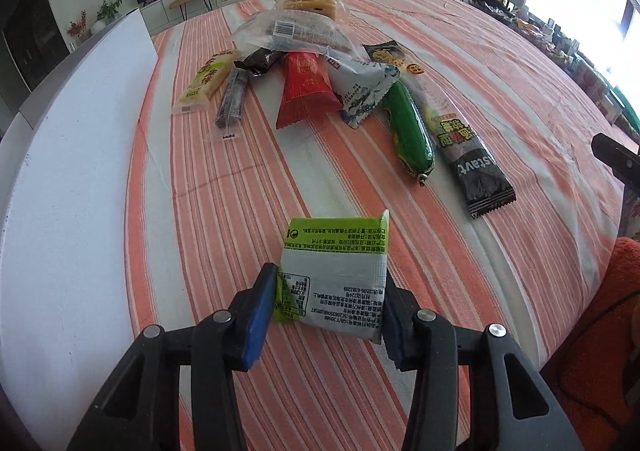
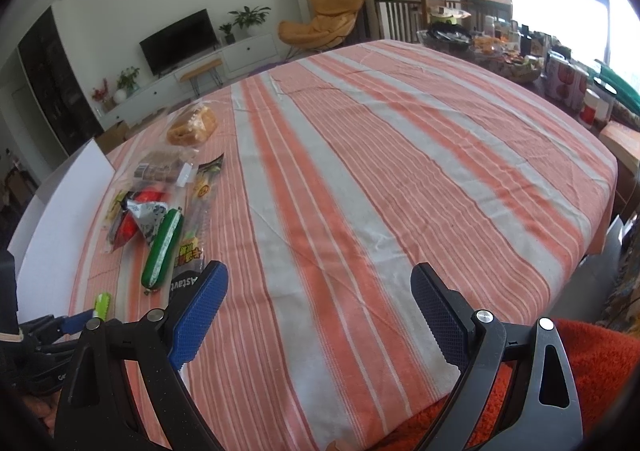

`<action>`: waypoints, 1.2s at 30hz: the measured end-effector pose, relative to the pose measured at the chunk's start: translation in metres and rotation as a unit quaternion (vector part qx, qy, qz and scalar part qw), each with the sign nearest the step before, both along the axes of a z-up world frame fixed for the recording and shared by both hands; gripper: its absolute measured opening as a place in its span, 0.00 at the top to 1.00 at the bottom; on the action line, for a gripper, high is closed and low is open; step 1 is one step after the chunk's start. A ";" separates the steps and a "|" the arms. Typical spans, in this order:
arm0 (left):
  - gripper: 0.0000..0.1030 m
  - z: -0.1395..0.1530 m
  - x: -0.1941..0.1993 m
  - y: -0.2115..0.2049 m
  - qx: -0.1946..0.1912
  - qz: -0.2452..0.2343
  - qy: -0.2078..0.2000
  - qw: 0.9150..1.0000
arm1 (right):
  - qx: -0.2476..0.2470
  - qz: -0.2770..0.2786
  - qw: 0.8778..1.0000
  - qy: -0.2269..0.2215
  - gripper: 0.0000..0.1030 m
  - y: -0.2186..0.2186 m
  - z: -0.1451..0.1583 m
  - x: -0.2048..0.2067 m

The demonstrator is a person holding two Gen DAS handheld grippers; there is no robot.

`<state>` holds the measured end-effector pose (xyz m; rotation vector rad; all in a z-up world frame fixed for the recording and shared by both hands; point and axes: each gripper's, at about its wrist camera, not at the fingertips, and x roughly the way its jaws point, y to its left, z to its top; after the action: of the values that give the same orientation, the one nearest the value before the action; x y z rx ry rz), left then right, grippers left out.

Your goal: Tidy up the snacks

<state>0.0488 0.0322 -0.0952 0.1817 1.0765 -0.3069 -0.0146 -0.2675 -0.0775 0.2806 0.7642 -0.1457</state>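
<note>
Along the left edge of the table [image 1: 500, 63] lies a white board [image 1: 76, 187], bare of snacks. Just right of it, toward the far side, the snack pile begins: a pale yellow bar [image 1: 204, 81], a dark stick [image 1: 231, 101], a red packet [image 1: 306, 91], a blue-and-white pouch [image 1: 364, 91], a green sausage [image 1: 410, 131] and a long black bar [image 1: 464, 147]. All of these point their long axes roughly away from the cameras, fanned out from the clear bags [image 1: 288, 31] at the back.

Nearer, in the left wrist view, the left hand-held gripper [image 1: 326, 311] pinches a green-and-white packet [image 1: 334, 275] across its short width, its long side pointing ahead toward the pile. The packet seems lifted just off the striped cloth, with the white board close on its left, which looks the likely place to set it.

Further right, the right hand-held gripper [image 2: 320, 315] stands spread wide and empty over bare cloth. The pile lies ahead and to its left, the black bar closest, so the left hand sits nearer the board and the right nearer the pile's end.
</note>
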 end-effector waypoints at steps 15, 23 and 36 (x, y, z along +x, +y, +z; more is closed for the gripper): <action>0.22 0.017 -0.002 0.020 -0.109 0.027 0.045 0.993 | -0.003 -0.003 1.000 -0.006 0.08 -0.003 0.001 -0.002; 0.21 0.039 0.026 0.025 -0.126 0.027 0.062 0.990 | 0.003 -0.005 1.000 -0.009 0.08 -0.003 0.001 -0.003; 0.21 0.011 0.040 0.011 -0.080 0.070 0.123 0.987 | 0.000 -0.003 1.000 -0.008 0.08 0.000 0.001 -0.003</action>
<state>0.0884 0.0436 -0.0841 -0.0776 1.2953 -0.2933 -0.0177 -0.2678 -0.0761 0.2849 0.7468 -0.1489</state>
